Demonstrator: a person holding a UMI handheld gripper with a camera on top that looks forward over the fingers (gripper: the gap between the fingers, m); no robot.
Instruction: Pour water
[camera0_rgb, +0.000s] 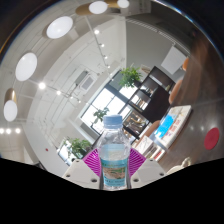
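A clear plastic water bottle (113, 152) with a white cap and a pale blue label stands upright between my fingers. Both magenta pads (93, 160) press against its sides, so my gripper (113, 165) is shut on it. The bottle is lifted high; the view looks up into the room, and no cup or glass shows. The bottle's base is hidden below the fingers.
A large room lies beyond: ceiling lights overhead, a tall window, a potted plant (130, 76) on a shelf, another plant (78, 148) to the left of the bottle, and a red and white object (170, 124) to the right.
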